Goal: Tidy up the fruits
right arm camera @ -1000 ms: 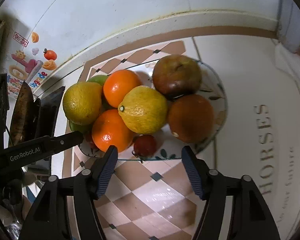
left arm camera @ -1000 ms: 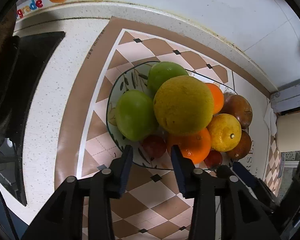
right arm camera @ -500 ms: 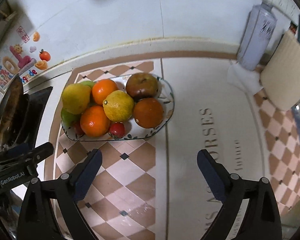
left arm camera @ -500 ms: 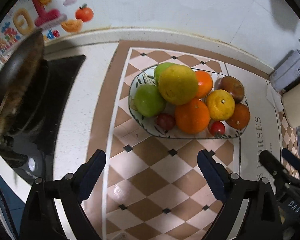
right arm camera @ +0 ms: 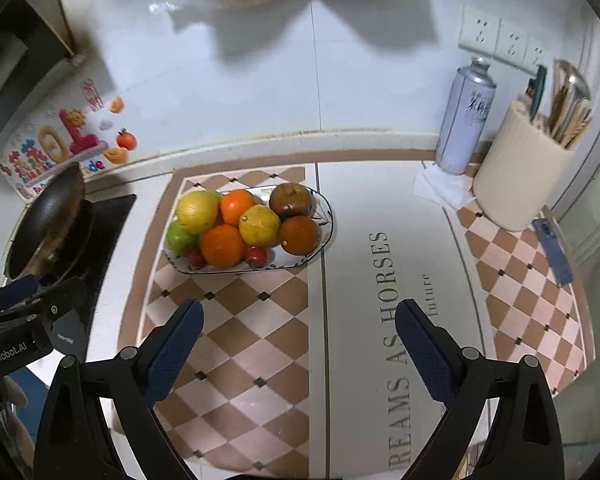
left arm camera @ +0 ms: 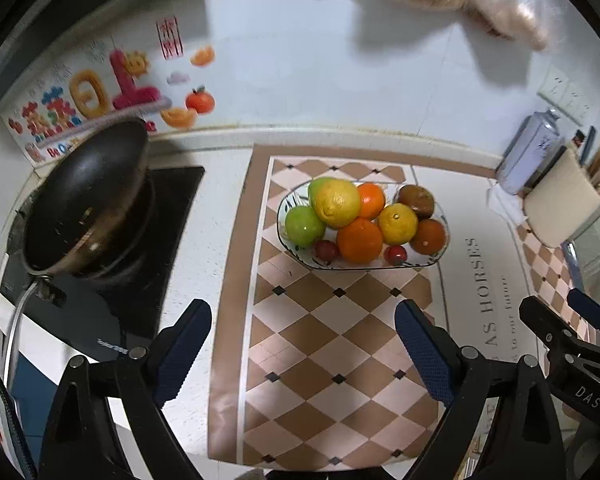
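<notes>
Now, going from left to right, a dark pan [left arm camera: 86,200] sits on the black stove [left arm camera: 168,216] at the left end of the bench [left arm camera: 220,184], then comes the checkered mat [left arm camera: 332,340], and on its far part stands the glass bowl [left arm camera: 440,248] with all the fruits piled in it: a green apple [left arm camera: 304,226], a big yellow citrus [left arm camera: 337,203], an orange [left arm camera: 359,240], a smaller yellow one [left arm camera: 397,223], two brownish fruits and two small red ones at the near rim. More to the right are a spray can [right arm camera: 464,120] and a cream utensil holder [right arm camera: 520,176]. The left hand-held gripper [left arm camera: 303,354] and the right hand-held gripper [right arm camera: 298,354] both hang above the near part of the mat with their jaws spread wide and nothing between them, well apart from the bowl. I judge that the fruits are already gathered and the step in hand is only the retreat; to do it well, the person should lift both tools straight back, keep them wide, and not sweep the left one toward the pan handle. Compared with one second ago, both tools were low at the near rim of the bowl, the left one with narrow jaws; since then they have opened and pulled up and away, so the bowl looks smaller and the wall stickers [left arm camera: 100,96] and wall sockets [right arm camera: 500,40] have come into view.
</notes>
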Demonstrator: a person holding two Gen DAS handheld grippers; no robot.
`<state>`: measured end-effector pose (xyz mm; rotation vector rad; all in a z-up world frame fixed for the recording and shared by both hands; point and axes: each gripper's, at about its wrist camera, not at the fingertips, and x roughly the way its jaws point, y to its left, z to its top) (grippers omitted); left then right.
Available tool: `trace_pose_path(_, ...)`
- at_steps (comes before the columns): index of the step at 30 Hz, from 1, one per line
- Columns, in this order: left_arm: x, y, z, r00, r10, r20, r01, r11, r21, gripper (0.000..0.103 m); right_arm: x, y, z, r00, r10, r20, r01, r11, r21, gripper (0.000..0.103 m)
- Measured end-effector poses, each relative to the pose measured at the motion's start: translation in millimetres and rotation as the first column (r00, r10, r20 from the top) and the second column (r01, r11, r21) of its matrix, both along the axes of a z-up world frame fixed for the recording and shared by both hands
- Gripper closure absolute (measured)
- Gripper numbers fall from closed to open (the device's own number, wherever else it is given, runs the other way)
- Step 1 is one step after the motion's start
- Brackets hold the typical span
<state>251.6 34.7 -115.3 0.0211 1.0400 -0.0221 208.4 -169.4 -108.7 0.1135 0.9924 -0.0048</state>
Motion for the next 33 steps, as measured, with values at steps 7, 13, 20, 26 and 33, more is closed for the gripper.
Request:
trace_pose_path(7, -46.9, 6.1, 39.6, 0.998, -0.023, 0.066, 0.023, 1.0, 0.006, 0.009, -56.1, 7.9, 47.8, 0.997, 0.003, 0.072, -0.002, 1.0, -0.017, 0.004)
trace_pose_path(13, -86.0, 10.2, 63.0, 0.994, -0.013, 0.108, 0.014, 1.0, -0.004, 0.009, -99.8, 13.0, 79.6, 0.995, 0.029, 0.1, -0.03, 1.0, 0.0, 0.003)
trace_pose_path(20, -128.5, 6.2, 84.5, 0.989, -0.002, 0.145, 0.003, 1.0, -0.005, 0.009, -144.3, 9.5, 119.5, 0.987, 0.057, 0.149, -0.059, 0.998, 0.01, 0.003)
trace_pose_path(26, -160.1, 1.4, 111.4, 0.983, 0.011, 0.182, -0.007, 1.0, -0.023, 0.009, -175.2, 2.6, 154.6, 0.977, 0.084, 0.198, -0.087, 0.996, 0.005, 0.003)
trace_pose_path(33, -181.8, -7.3, 129.4, 0.976, 0.026, 0.216, -0.02, 0.999, -0.028, 0.009, -195.3, -5.1, 165.4, 0.972, 0.102, 0.212, -0.109, 0.994, 0.022, 0.003)
